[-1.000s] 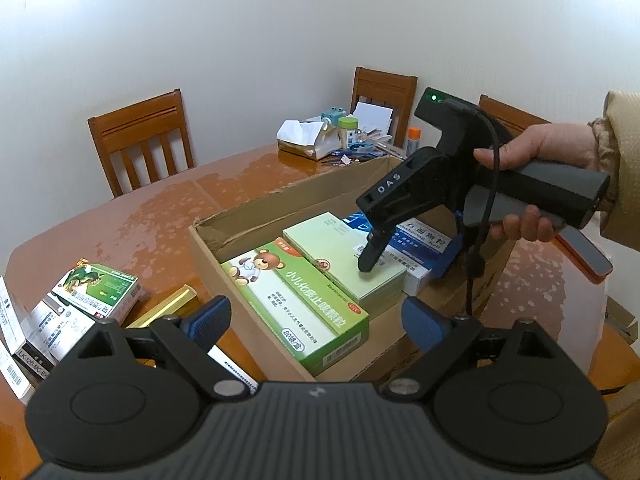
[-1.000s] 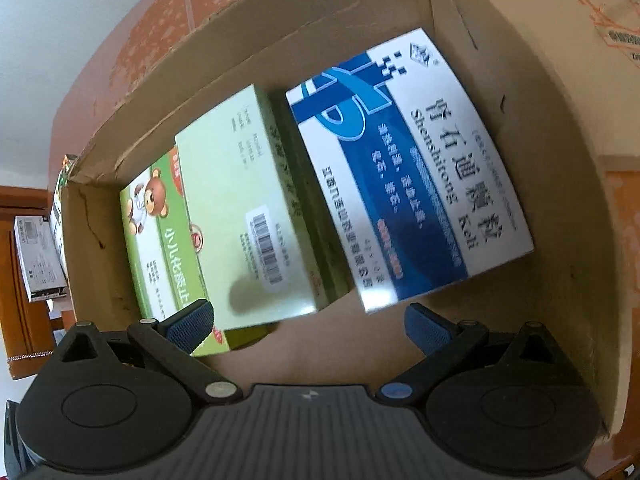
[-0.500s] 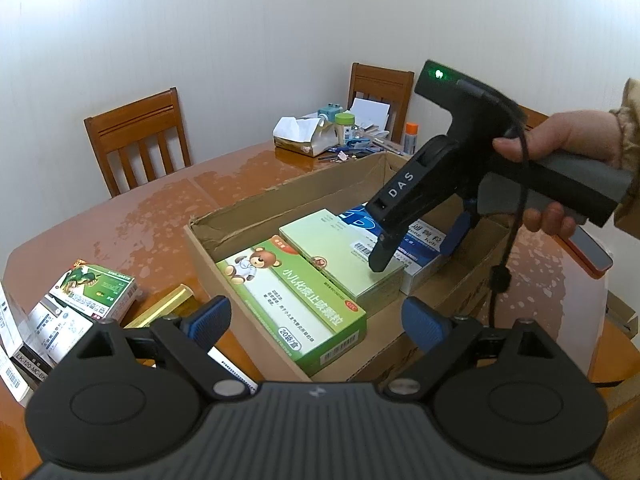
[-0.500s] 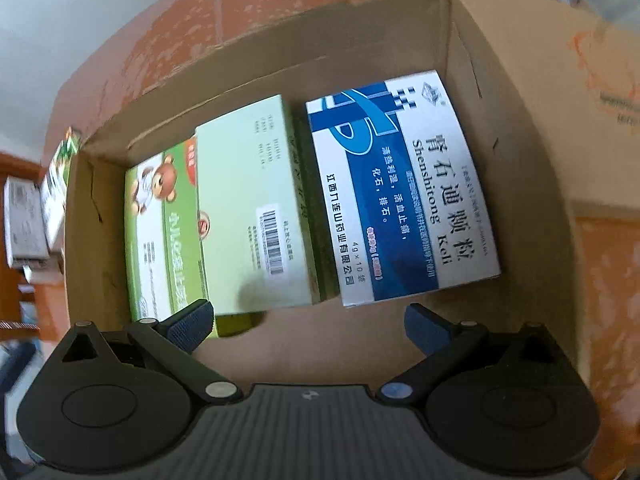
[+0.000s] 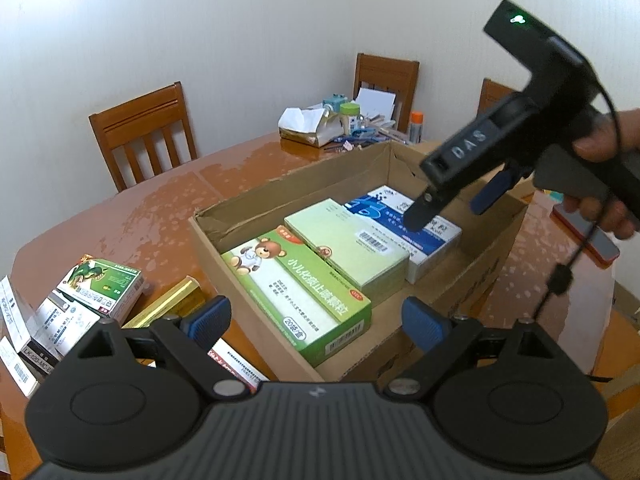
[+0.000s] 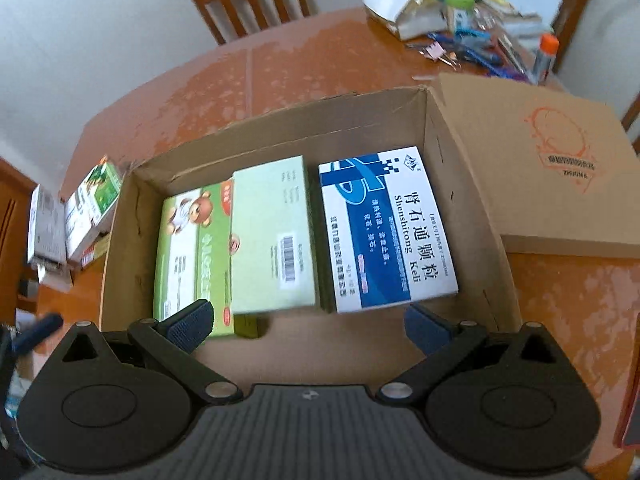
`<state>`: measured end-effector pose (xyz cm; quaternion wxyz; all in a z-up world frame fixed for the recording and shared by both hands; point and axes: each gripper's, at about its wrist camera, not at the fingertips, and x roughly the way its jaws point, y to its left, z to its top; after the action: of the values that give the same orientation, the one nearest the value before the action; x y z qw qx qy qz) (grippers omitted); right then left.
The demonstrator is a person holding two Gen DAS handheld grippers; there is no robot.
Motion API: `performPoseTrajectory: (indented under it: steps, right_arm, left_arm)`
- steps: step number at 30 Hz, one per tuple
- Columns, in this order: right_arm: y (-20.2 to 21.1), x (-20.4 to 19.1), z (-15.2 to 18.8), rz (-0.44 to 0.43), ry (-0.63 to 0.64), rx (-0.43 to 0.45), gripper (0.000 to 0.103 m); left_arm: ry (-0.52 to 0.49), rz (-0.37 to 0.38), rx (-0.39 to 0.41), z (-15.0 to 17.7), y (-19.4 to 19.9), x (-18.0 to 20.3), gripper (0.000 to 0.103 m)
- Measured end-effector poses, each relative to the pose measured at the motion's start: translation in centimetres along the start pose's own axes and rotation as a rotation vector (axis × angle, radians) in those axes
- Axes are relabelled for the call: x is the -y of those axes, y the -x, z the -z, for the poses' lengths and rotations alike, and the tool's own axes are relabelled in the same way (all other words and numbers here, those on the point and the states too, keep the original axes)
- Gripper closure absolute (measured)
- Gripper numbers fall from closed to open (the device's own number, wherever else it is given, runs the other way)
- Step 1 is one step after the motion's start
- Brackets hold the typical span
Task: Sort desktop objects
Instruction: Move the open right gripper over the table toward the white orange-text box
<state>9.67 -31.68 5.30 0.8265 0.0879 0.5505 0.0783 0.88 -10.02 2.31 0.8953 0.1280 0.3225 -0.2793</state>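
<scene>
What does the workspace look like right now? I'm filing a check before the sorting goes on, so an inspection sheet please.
Surface: glossy wooden table, pale blotches on it.
Job's things: open cardboard box holds a green bear box, a pale green box and a blue-white box; small cartons and a gold box lie outside.
Clutter: tissues, bottles, pens and clips at the far edge.
Grippers: left gripper open, empty; right gripper open, empty, above the box.
Cables: black cable hanging from the right gripper.
Surroundings: wooden chairs, white wall.
</scene>
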Motion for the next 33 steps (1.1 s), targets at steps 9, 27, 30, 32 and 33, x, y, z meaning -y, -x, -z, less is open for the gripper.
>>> performPoseTrajectory:
  steps: [9,27,30,32,33]
  right_arm:
    - [0.8,1.5,2.4,-0.086,0.004,0.046,0.0]
    - [1.6,-0.3,0.6,-0.149,0.11,0.084,0.0]
    - [1.7,-2.4,-0.1,-0.16,0.163,0.089,0.0]
    - [1.7,-4.1,-0.5,-0.165,0.207,0.096,0.0]
    - [1.7,-5.0,-0.8,-0.166,0.231,0.099,0.0]
  left_arm:
    - [-0.043,-0.031,-0.068,-0.4,-0.9,2.2,0.011]
    - [0.063,-0.103,-0.064,0.6,0.2,1.6,0.011]
    - [0.101,-0.125,-0.057,1.4,0.8,0.1,0.011]
    - [0.125,-0.141,-0.054,2.0,1.1,-0.8,0.011]
    - [0.138,-0.149,-0.054,2.3,1.3,-1.4,0.011]
